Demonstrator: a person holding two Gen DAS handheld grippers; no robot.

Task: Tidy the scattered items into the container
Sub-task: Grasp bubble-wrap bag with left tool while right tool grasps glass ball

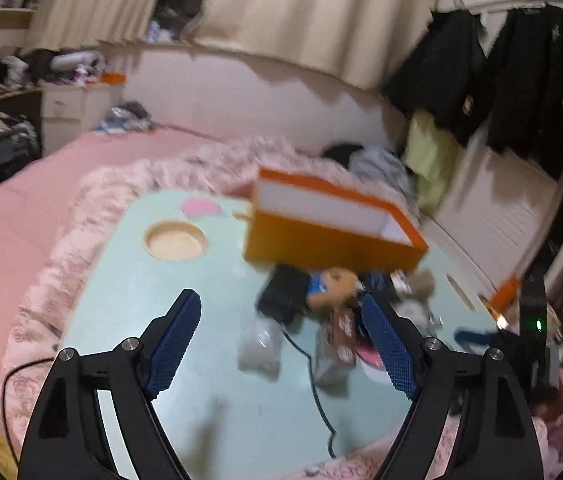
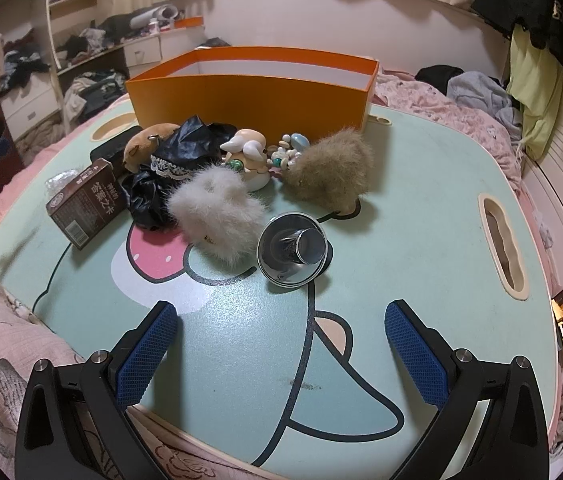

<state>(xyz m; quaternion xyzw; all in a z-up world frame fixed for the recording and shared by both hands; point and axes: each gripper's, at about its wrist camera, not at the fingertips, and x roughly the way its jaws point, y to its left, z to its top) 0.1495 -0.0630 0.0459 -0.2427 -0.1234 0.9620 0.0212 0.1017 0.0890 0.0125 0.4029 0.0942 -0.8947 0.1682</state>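
One orange box [image 2: 249,96] stands open-topped at the far side of the pale green table [image 2: 421,240], and the scattered items lie in a loose heap just in front of it; counted in the right wrist view there are two fur pieces, a white fur puff [image 2: 217,212] and a tan fur puff [image 2: 333,168], one brown carton [image 2: 85,204], one crumpled black cloth [image 2: 177,160], one brown plush toy [image 2: 145,144], one cream figurine [image 2: 249,156], one small cluster of beads [image 2: 287,152], and one shiny metal cup [image 2: 293,246] on its side nearest the camera; the right gripper [image 2: 281,332] is spread wide over bare tabletop with nothing between its blue pads; the left gripper [image 1: 281,332] is likewise wide apart and empty; the left wrist view is motion-blurred, so the heap there is hard to make out; the plush toy is partly hidden behind the cloth.
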